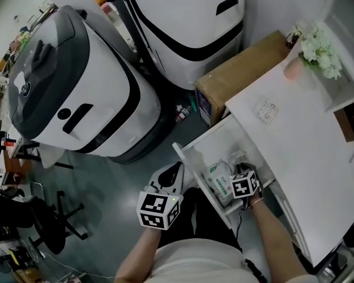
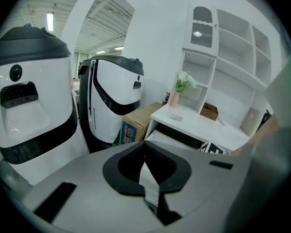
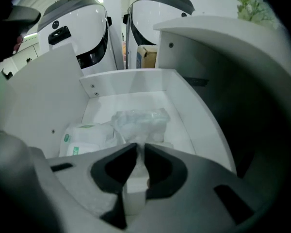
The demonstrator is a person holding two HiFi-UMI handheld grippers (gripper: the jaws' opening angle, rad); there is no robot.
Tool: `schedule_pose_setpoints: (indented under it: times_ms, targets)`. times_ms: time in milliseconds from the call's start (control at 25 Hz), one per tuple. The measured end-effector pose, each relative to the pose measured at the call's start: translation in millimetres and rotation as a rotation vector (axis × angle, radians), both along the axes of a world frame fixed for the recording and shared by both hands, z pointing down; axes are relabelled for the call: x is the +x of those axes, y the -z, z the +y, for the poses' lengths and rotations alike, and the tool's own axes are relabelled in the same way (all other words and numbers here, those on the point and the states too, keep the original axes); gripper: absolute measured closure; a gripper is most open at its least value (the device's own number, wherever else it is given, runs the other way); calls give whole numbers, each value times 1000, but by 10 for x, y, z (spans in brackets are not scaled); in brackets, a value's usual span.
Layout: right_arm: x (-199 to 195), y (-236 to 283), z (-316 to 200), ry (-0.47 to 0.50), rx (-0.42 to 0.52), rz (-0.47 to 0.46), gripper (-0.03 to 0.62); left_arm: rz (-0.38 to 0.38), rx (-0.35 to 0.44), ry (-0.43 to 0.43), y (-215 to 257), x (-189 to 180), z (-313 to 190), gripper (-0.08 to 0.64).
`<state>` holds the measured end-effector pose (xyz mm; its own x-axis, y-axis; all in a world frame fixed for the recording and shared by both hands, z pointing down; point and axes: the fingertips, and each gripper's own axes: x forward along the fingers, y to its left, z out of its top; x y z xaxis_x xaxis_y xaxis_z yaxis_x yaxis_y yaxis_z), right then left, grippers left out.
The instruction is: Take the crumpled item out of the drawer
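Your right gripper (image 3: 139, 148) reaches into the drawer (image 3: 131, 84), jaws pinched narrowly on the near edge of the crumpled bag (image 3: 138, 123), which lies mid-drawer beside a white packet (image 3: 85, 137). Your left gripper (image 2: 145, 152), jaws together and empty, hangs outside the drawer.

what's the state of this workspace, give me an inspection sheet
surface: white drawer open under the desk
job's things: crumpled plastic bag lying in the drawer
clutter: green-printed packet beside it; flowers on the desk
grippers: right gripper jaws appear pinched on the bag's near edge; left gripper jaws shut, empty, outside the drawer
cables: nothing seen at the drawer
surroundings: two white-and-black machines, cardboard box on the floor
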<state>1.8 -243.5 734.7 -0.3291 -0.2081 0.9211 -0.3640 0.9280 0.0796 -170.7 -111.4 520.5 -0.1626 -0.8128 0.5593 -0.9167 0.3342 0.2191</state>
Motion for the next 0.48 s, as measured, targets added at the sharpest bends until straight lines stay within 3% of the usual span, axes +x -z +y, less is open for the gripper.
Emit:
schedule_pose_setpoints:
  times_ms: [480]
  targets:
    - [-33,673,106,-52,60,-135,537,19,44,-79,86,43,-125,569]
